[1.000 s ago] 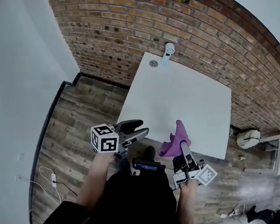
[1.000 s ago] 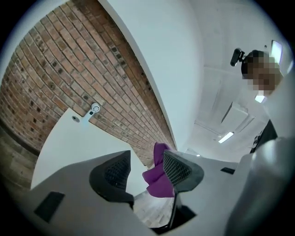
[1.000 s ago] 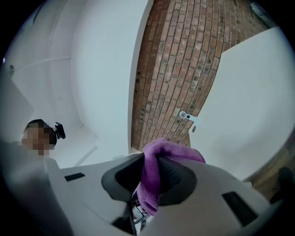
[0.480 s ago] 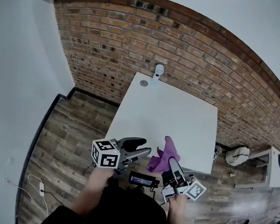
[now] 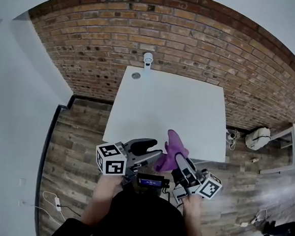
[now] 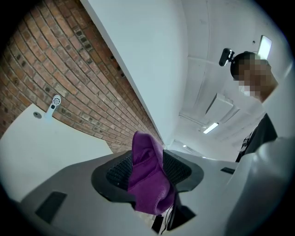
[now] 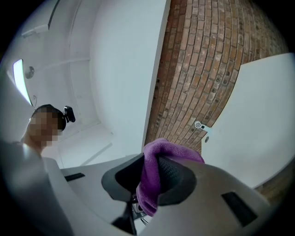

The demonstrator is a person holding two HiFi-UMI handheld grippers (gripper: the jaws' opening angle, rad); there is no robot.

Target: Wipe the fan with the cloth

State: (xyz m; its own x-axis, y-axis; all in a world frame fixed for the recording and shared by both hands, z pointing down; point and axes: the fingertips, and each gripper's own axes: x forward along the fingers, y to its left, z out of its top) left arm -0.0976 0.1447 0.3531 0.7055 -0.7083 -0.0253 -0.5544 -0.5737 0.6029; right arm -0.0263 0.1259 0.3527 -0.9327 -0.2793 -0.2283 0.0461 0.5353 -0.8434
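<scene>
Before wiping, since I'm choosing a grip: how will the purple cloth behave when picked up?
Probably floppy: the cloth folds and droops where the right gripper pinches it. Likely light: one pinch carries it. Unlikely to slip, bunched between shut jaws.

right gripper (image 5: 178,163) holds the purple cloth (image 5: 171,146) beside the left gripper (image 5: 150,148), over the white table's (image 5: 164,103) near edge.

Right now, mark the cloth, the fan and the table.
cloth (image 5: 173,148), head view, its purple middle fold.
fan (image 5: 148,58), head view, its white head.
table (image 5: 169,101), head view, bare top.
</scene>
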